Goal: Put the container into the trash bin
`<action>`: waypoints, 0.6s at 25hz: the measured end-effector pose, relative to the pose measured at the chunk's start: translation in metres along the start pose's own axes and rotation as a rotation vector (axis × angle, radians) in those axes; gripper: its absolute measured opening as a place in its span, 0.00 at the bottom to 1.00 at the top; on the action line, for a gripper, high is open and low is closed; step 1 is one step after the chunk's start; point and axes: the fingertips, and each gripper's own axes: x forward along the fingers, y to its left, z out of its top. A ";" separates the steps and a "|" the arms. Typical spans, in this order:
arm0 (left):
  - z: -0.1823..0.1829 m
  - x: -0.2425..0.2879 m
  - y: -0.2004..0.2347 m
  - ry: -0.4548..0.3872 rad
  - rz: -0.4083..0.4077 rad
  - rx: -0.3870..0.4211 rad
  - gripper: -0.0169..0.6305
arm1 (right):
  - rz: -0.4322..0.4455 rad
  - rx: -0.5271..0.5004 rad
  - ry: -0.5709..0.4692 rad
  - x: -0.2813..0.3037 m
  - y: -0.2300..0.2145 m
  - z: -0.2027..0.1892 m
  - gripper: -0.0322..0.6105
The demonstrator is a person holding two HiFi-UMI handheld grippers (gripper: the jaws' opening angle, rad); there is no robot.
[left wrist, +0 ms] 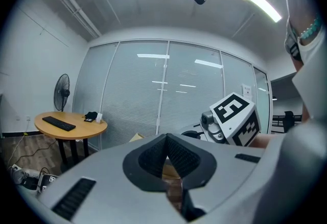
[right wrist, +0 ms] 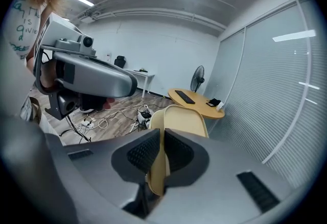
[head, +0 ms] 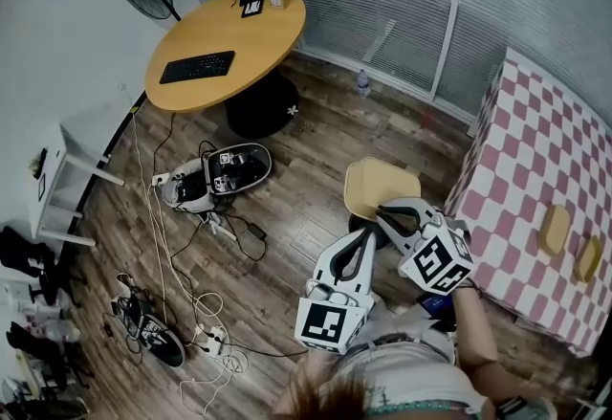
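Container (right wrist: 185, 120): one, clamped in right tool (right wrist: 162, 152); left tool (left wrist: 167, 159) pressed together, empty.

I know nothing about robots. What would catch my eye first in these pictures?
The tan container, pinched by its edge in the right gripper over the wooden floor, stands out first; the left gripper sits beside it, jaws together. Next come the pink checked table at the right and the round wooden table with a keyboard at the top.
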 end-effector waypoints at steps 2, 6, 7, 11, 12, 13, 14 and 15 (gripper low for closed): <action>-0.011 -0.002 0.006 0.005 0.015 0.000 0.04 | 0.015 0.002 0.000 0.012 0.006 -0.007 0.08; -0.017 -0.007 0.012 0.024 0.033 0.002 0.04 | 0.043 0.015 0.029 0.032 0.012 -0.022 0.08; -0.018 -0.008 0.014 0.028 0.039 0.000 0.04 | 0.051 0.020 0.041 0.040 0.013 -0.029 0.08; -0.027 -0.013 0.023 0.043 0.071 -0.014 0.04 | 0.083 0.030 0.108 0.074 0.021 -0.072 0.08; -0.031 -0.015 0.025 0.050 0.080 -0.019 0.04 | 0.094 0.031 0.128 0.083 0.024 -0.083 0.08; -0.034 -0.017 0.028 0.059 0.089 -0.025 0.04 | 0.108 0.033 0.146 0.091 0.028 -0.093 0.08; -0.038 -0.019 0.031 0.068 0.098 -0.031 0.04 | 0.121 0.036 0.164 0.100 0.032 -0.103 0.08; -0.041 -0.021 0.034 0.075 0.105 -0.037 0.04 | 0.134 0.037 0.181 0.108 0.037 -0.112 0.08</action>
